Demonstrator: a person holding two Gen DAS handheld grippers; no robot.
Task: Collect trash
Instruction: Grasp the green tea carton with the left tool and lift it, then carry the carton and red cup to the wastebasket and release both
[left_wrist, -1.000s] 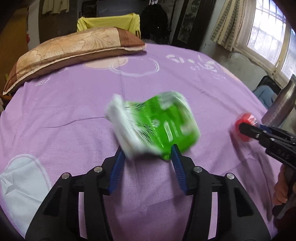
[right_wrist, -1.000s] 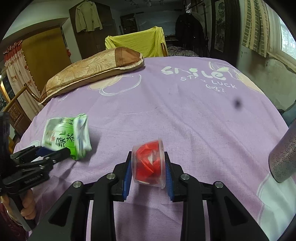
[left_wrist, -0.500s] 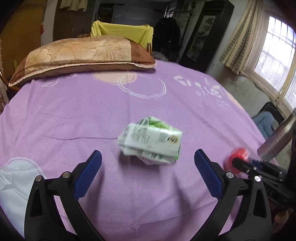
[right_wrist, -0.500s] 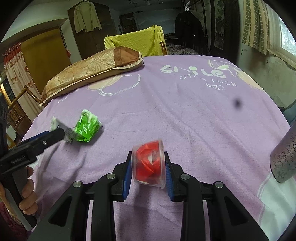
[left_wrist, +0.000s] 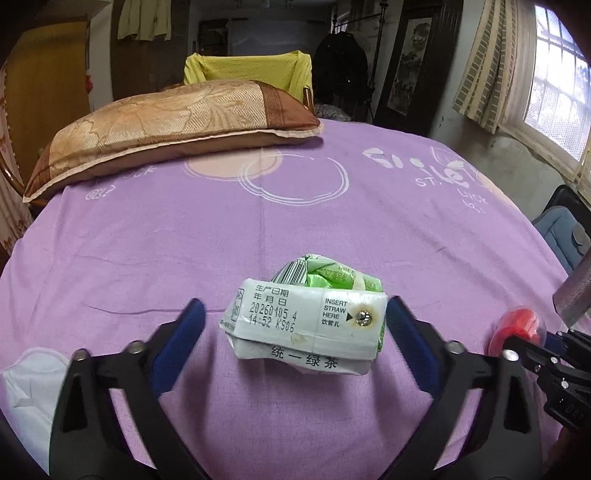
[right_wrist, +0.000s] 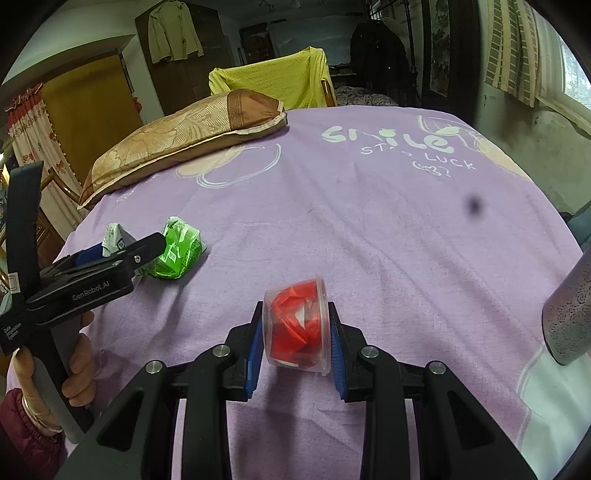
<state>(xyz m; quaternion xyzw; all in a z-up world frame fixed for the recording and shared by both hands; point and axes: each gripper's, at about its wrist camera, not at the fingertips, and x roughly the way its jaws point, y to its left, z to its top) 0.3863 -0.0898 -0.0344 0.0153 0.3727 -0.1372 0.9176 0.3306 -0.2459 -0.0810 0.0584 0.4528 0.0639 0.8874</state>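
Now crushed green carton (left_wrist: 306, 325) between closing left jaws, right pad touching

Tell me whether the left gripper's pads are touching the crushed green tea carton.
Apart. In the left wrist view bare purple sheet shows between the carton and the left pad; the left gripper is closing around it.

Metal cylinder (right_wrist: 570, 314): cut off by the right edge in both views, top and base unseen.
Green carton (right_wrist: 177, 253): near end hidden behind the left gripper (left_wrist: 291, 332) in the right wrist view.
Clear cup (left_wrist: 517, 328): mostly hidden behind the right gripper (right_wrist: 297, 330) in the left wrist view.
Left hand (right_wrist: 75, 369): partly cut off at the left edge.
White patch (left_wrist: 29, 384): runs off the near left edge.
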